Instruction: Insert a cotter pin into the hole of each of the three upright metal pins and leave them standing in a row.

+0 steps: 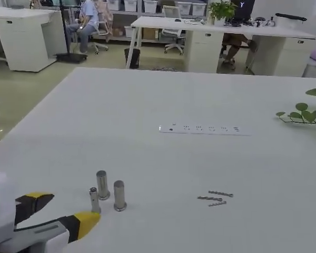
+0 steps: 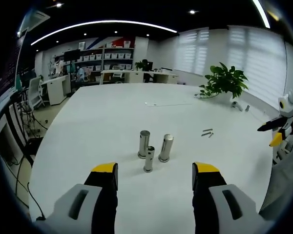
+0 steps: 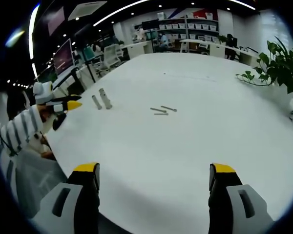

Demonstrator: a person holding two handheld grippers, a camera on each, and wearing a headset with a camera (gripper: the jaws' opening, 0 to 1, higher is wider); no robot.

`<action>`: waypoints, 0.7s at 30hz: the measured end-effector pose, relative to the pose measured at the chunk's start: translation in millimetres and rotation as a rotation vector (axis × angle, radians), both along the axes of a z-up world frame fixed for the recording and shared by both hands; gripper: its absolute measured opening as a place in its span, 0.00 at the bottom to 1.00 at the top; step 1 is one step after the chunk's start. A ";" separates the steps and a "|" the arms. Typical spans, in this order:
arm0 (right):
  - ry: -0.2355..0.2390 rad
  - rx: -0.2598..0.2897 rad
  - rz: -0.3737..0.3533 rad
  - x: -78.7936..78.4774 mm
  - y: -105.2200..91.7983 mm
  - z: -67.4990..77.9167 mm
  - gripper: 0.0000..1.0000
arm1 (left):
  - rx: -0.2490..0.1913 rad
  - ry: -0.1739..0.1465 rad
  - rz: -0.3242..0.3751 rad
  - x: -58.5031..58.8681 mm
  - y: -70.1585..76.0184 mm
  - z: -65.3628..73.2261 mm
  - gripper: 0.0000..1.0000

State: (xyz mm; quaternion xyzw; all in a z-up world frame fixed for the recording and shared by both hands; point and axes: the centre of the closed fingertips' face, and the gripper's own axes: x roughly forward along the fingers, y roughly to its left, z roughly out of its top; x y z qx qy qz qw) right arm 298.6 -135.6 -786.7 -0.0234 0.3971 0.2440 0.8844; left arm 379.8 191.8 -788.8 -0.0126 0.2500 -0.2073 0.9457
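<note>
- Left tool (image 1: 73,208), jaws spread, is partly cut off at the lower left of the head view.
- 3 upright metal pins (image 1: 110,191) stand clustered just ahead of it.
- 3 cotter pins (image 1: 216,198) lie loose well to the right, with open counter (image 1: 147,100) between.
- Power strip (image 1: 205,129) markings are too small to read.
- Right tool (image 3: 154,170), jaws spread, hangs over bare counter.

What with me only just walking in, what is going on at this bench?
A person holds a gripper in each hand over a white table. The left gripper, jaws open and empty, faces three upright metal pins standing in a close cluster. The right gripper, also open and empty, is further off. Three cotter pins lie loose on the table beside the metal pins; none is picked up yet.
</note>
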 end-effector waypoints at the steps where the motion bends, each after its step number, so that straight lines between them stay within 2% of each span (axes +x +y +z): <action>1: 0.001 -0.001 0.001 -0.5 0.4 -0.1 0.94 | 0.003 0.000 -0.002 1.7 -0.8 -1.0 0.60; 4: 0.005 -0.001 0.006 -1.9 2.1 -1.2 0.94 | 0.012 0.005 -0.012 6.7 -3.2 -5.3 0.59; 8: 0.009 -0.006 0.009 -2.7 2.5 -3.1 0.94 | 0.065 0.002 -0.019 13.5 -1.6 -13.1 0.55; 15: 0.018 -0.014 0.014 -4.9 2.2 -6.0 0.94 | 0.082 0.009 -0.017 22.3 -1.8 -22.9 0.48; 17: 0.017 -0.012 0.011 -4.9 2.4 -5.7 0.94 | 0.117 0.003 -0.031 24.0 -2.8 -25.3 0.47; 21: 0.025 -0.011 0.025 -7.8 4.9 -7.9 0.94 | 0.112 -0.001 -0.025 28.8 -4.8 -28.6 0.44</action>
